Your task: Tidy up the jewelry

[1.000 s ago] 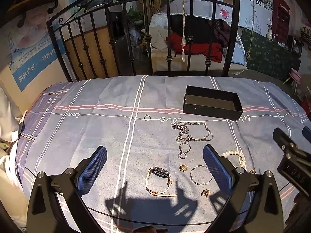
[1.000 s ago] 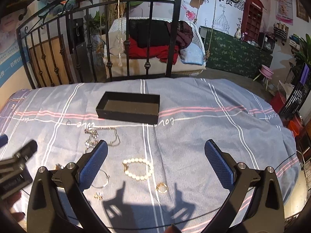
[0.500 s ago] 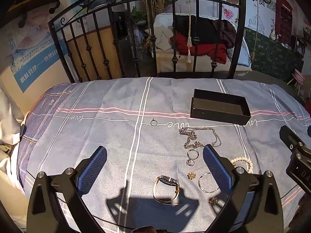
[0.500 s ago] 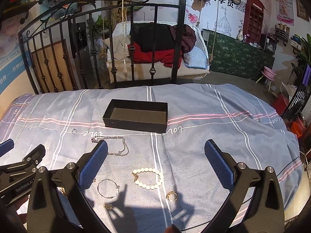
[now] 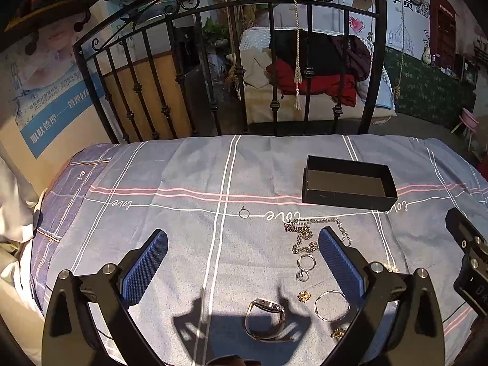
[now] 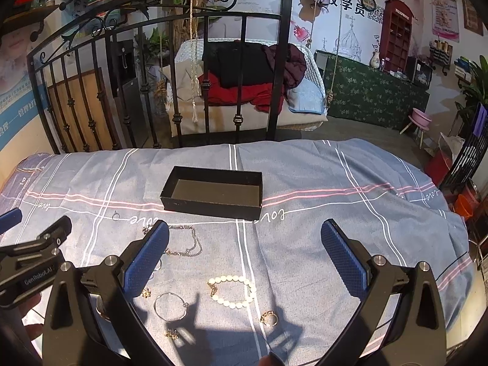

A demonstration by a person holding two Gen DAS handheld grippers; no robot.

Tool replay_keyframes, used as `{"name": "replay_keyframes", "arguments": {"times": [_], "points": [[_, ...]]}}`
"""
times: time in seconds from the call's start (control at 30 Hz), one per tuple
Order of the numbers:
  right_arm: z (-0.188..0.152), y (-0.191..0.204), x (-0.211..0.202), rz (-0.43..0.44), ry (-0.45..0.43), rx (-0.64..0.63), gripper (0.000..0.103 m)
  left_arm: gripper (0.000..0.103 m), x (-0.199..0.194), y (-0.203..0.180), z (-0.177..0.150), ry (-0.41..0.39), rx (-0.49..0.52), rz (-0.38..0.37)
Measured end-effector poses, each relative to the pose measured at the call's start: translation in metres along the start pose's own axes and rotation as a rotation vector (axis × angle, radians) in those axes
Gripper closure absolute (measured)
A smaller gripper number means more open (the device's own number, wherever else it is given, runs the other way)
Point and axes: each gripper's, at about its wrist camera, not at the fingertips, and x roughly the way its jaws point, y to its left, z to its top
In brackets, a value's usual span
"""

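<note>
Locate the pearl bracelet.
In the right wrist view, the pearl bracelet lies on the bedspread between the open claw's fingers, right of the thin hoop, above the gold ring.

Box (image 6: 213, 193) sits far back on bed cover (image 6: 335, 213). Chain (image 6: 186, 244) lies just before box – bead bracelet (image 6: 233, 291) nearer, hoop (image 6: 169, 306) left of beads, ring (image 6: 269, 318) right. Watch (image 5: 265, 320) nearest (left view), small ring (image 5: 244, 212) far left.

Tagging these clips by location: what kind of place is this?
Probably a beauty shop or studio's lounge, not a home: a bed with an iron headboard, wall posters advertising skincare, and a hanging swing seat.
</note>
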Motion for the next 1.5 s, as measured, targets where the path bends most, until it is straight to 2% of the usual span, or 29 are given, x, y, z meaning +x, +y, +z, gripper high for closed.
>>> {"name": "replay_keyframes", "arguments": {"times": [0.23, 1.17, 1.5], "points": [[0.005, 0.005, 0.001, 0.008, -0.007, -0.006, 0.005, 0.006, 0.000, 0.004, 0.011, -0.020, 0.001, 0.004], [0.006, 0.015, 0.000, 0.019, -0.003, -0.023, 0.005, 0.006, 0.004, 0.010, 0.005, -0.007, -0.001, 0.003], [-0.004, 0.012, 0.006, 0.016, 0.031, -0.021, 0.005, 0.006, 0.009, 0.003, -0.008, 0.038, 0.010, -0.029]]}}
